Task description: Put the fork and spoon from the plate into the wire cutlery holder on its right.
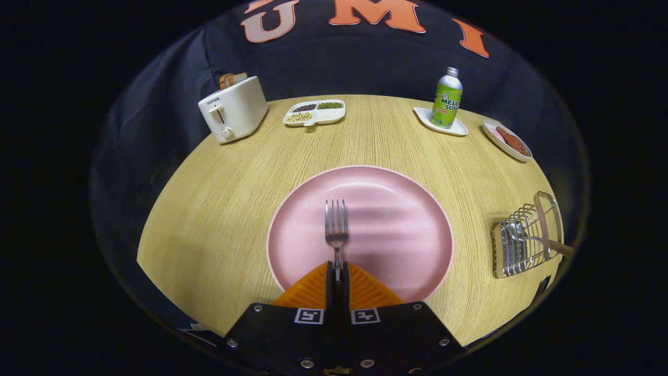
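Note:
A metal fork [336, 230] points its tines away from me over the pink plate [396, 219]. My gripper [337, 271] is shut on the fork's neck, both orange fingers [313, 290] pressed against it, and the handle is hidden between them. To the plate's right stands the wire cutlery holder [522, 245], with a spoon [516, 230] in it and its wooden handle sticking out to the right.
Along the table's far side stand a white toaster [233, 108], a divided white tray of beans [314, 112], a green soda bottle [447, 99] on a small white tray, and an oval dish of food [507, 139]. The holder sits close to the table's right edge.

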A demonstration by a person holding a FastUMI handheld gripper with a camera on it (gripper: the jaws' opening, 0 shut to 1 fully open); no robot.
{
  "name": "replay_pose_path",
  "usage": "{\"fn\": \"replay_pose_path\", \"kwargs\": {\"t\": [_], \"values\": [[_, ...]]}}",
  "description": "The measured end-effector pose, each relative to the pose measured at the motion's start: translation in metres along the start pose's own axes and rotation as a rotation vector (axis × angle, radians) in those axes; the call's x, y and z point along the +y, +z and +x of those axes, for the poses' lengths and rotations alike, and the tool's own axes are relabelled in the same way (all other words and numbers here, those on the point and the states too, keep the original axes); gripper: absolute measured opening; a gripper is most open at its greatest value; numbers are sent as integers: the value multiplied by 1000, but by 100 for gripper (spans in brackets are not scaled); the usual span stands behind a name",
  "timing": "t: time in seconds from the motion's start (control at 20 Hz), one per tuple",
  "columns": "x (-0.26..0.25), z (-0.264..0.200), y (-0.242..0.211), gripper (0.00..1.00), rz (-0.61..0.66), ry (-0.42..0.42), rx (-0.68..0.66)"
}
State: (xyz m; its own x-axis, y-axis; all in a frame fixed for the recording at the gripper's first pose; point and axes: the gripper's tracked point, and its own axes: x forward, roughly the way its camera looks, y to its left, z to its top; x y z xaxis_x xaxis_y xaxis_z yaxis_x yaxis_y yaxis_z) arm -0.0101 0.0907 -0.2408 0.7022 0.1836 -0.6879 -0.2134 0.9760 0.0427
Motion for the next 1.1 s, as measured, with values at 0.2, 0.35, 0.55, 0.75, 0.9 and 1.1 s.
{"fn": "replay_pose_path", "kwargs": {"t": [0.2,0.35,0.55,0.75,0.9,1.1], "values": [[-14,-16,10,5,-14,-2,-8],[-28,-29,17,5,-11,-9,-16],[-50,-45,29,5,-11,-23,-18],[-73,-66,40,5,-36,-29,-5],[-95,-79,52,5,-40,-56,-6],[-122,-99,65,5,-14,-78,4]]}}
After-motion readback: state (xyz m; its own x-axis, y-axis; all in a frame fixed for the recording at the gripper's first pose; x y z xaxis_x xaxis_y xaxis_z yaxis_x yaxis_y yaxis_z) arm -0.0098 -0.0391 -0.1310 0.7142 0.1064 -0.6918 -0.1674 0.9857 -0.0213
